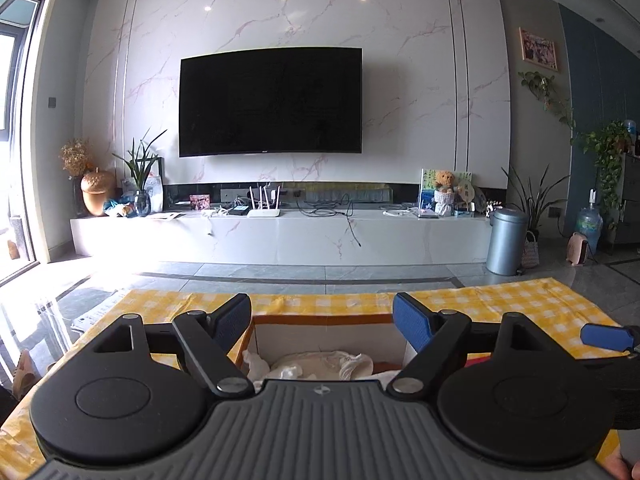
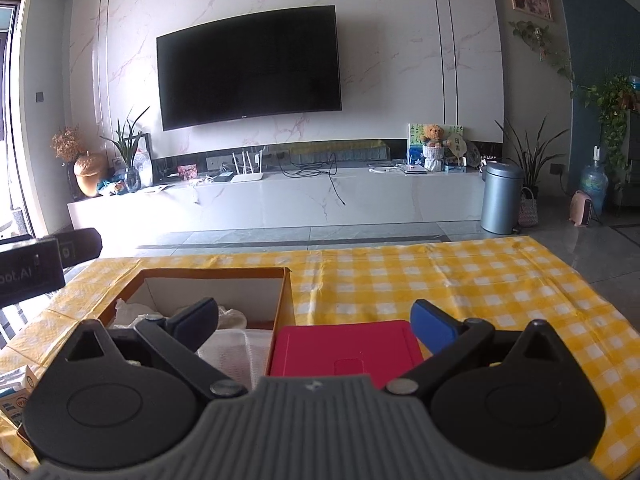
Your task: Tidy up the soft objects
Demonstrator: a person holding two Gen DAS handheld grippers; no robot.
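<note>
An open cardboard box (image 1: 320, 319) (image 2: 286, 296) with white inner walls sits on the yellow checked tablecloth. Cream and white soft cloth pieces (image 1: 320, 362) (image 2: 230, 316) lie inside it. My left gripper (image 1: 322, 318) is open and empty, just above the box opening. My right gripper (image 2: 314, 318) is open and empty, over the box's right wall and a flat red item (image 2: 344, 346) that lies beside the box. One blue fingertip of the right gripper shows in the left wrist view (image 1: 606, 336).
The table (image 2: 460, 280) with the checked cloth ends ahead at a grey tiled floor. Beyond stand a white TV bench (image 1: 280, 236), a grey bin (image 1: 506, 240) and plants. A small carton (image 2: 16, 394) lies at the table's left.
</note>
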